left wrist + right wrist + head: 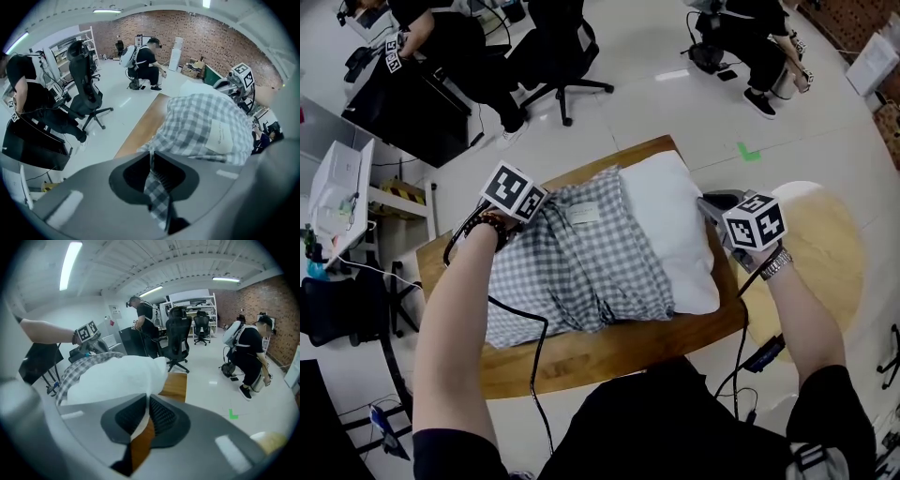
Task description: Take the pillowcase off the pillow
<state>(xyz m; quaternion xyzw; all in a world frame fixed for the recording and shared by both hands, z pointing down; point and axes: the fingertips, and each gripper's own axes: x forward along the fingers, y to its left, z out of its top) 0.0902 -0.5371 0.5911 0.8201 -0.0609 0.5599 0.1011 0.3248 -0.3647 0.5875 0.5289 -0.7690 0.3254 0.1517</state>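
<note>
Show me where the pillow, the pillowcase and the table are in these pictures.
pillow [670, 220]: head view, middle of its bare white part.
pillowcase [572, 267]: head view, middle of the checked cloth.
table [600, 349]: head view, bare wood along the near edge.

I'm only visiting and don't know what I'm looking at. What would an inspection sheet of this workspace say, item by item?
Surface: wooden table, bare along its near edge.
Job's things: white pillow roughly half out of the checked pillowcase; both lie on the table.
Clutter: nothing seen on the table.
Grippers: left gripper shut on the pillowcase; right gripper shut on the pillow's edge.
Cables: black cable trails over the pillowcase; second cable hangs beside the right arm.
Surroundings: office chair, people, round wooden top beside the table.
</note>
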